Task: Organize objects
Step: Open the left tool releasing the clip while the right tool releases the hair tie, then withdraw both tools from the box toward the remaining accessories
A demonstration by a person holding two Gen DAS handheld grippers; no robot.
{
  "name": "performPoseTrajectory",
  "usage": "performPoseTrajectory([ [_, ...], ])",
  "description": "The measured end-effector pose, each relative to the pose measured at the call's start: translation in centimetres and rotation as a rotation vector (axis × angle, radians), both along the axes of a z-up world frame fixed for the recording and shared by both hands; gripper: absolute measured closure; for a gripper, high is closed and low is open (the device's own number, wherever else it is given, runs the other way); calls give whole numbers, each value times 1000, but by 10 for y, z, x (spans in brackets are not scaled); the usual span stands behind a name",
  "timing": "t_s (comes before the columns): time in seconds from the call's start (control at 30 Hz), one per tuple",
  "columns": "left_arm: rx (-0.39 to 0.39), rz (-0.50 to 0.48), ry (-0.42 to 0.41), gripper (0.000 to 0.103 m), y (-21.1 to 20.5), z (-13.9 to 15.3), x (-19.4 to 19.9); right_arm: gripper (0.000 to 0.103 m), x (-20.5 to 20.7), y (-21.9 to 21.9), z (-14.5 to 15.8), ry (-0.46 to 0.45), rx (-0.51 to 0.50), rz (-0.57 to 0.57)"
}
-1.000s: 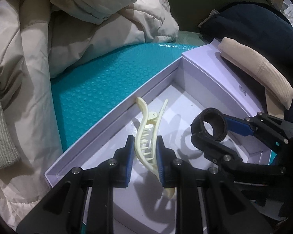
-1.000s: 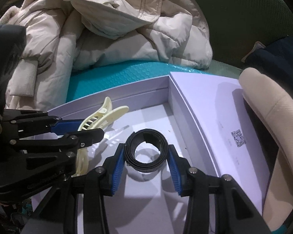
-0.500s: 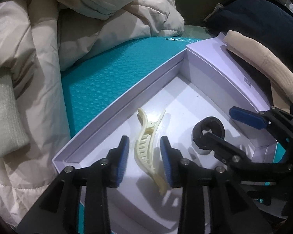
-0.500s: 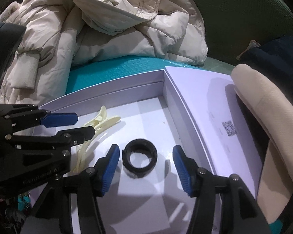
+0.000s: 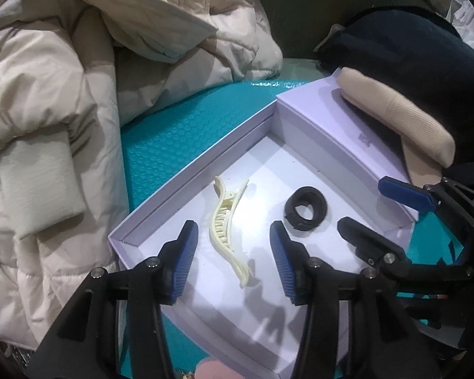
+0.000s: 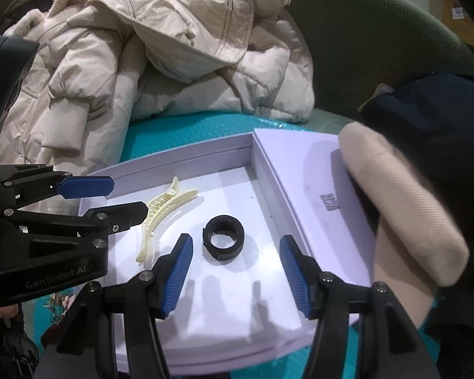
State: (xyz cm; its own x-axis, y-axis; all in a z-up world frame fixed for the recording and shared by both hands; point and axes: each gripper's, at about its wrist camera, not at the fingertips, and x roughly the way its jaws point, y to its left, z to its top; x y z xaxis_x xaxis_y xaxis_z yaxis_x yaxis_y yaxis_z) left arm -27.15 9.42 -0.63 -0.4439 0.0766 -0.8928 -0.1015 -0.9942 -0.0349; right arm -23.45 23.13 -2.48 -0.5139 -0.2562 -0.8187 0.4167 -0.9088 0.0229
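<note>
With both items set down inside the pale lilac cardboard box (image 5: 186, 195):
Left gripper (image 5: 233, 259): just opened, spread, empty.
Cream plastic hair clip (image 5: 226, 230): twelve o'clock, on the floor.
Right gripper (image 6: 235, 268): spread, empty.
Black ring-shaped band (image 6: 223, 237): twelve o'clock.
Risk: fingers snagging either piece on withdrawal.

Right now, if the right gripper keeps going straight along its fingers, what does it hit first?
Most likely the black ring on the floor of the white box. It lies centred ahead of the open right gripper, nothing between. Depth is uncertain.
</note>
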Motion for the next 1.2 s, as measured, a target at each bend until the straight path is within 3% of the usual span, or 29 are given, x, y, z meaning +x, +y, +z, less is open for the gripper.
performPoseTrajectory([
  [0.63,-15,19,115,57,-10,82,74,46,70,7,86,126,25,-13],
  [0.93,-16,4,155,56,-8,110,121,46,112,10,106,166,26,-19],
  [1.2,7,-14,166,53,-3,117,161,46,152,14,112,174,26,-45],
])
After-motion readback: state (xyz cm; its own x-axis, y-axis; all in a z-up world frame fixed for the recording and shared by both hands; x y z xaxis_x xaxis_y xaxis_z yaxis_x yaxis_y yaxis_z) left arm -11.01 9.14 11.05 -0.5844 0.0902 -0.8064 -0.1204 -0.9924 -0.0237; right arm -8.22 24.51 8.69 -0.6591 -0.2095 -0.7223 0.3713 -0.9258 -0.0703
